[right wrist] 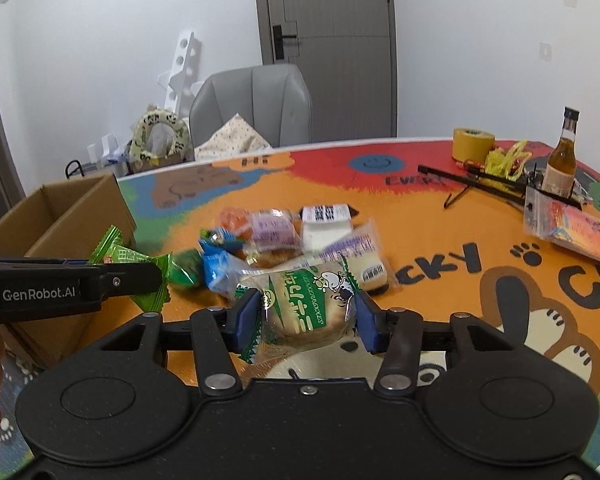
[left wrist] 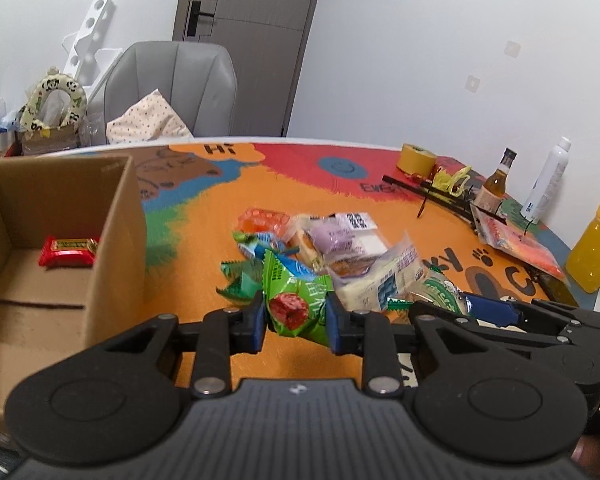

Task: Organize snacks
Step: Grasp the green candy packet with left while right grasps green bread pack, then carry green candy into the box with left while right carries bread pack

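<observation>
Clamped between the left gripper's (left wrist: 296, 320) blue pads, a crinkly green foil snack packet with a red fruit picture (left wrist: 296, 304) is hanging clear of the table, probably bound for the open brown cardboard box (left wrist: 116, 220) at left, where a red wrapped candy bar (left wrist: 69, 251) is already lying. Rightward, the right gripper (right wrist: 308, 320) is squeezing a clear-wrapped round biscuit with green lettering (right wrist: 306, 312), lifted off the loose pile of wrapped snacks (right wrist: 284, 236) waiting on the colourful cartoon tablecloth (right wrist: 460, 216).
</observation>
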Demonstrator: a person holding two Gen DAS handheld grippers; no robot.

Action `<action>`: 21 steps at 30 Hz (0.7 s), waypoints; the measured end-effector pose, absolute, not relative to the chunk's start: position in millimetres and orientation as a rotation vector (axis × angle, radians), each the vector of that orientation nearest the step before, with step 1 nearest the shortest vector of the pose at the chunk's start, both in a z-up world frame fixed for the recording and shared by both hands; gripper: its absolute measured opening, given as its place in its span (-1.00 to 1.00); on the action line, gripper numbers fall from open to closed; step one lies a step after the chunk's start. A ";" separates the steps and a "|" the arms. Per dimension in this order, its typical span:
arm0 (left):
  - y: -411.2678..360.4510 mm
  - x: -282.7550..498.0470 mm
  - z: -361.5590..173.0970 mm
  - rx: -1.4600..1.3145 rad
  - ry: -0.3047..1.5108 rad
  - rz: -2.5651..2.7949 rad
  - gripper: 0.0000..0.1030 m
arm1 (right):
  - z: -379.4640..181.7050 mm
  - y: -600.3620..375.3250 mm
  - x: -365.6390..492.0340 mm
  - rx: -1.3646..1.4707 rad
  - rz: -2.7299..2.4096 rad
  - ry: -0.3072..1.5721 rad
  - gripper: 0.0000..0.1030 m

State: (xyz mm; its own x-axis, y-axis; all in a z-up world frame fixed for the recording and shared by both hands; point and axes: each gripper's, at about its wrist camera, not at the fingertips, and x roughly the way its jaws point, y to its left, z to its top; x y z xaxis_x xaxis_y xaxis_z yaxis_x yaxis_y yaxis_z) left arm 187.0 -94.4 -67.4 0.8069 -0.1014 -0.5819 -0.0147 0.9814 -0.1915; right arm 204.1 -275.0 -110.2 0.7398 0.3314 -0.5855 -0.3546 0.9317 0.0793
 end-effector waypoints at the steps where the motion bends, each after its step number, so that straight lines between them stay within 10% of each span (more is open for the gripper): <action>1: -93.4 186.2 -64.5 -0.188 0.628 -0.047 -0.45 | -107.6 -273.9 203.7 -0.035 0.378 0.628 -0.06; 21: -45.0 161.1 -16.1 -0.168 0.529 0.023 -0.45 | -71.5 -226.3 195.2 -0.026 0.474 0.529 -0.06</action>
State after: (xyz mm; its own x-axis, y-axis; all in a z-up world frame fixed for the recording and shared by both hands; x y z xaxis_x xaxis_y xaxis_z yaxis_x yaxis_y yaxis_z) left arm 161.1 -45.0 -16.1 0.8636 -0.0212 -0.5038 -0.0654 0.9860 -0.1535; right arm 195.2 -226.3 -71.5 0.7578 0.4288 -0.4917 -0.4421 0.8918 0.0964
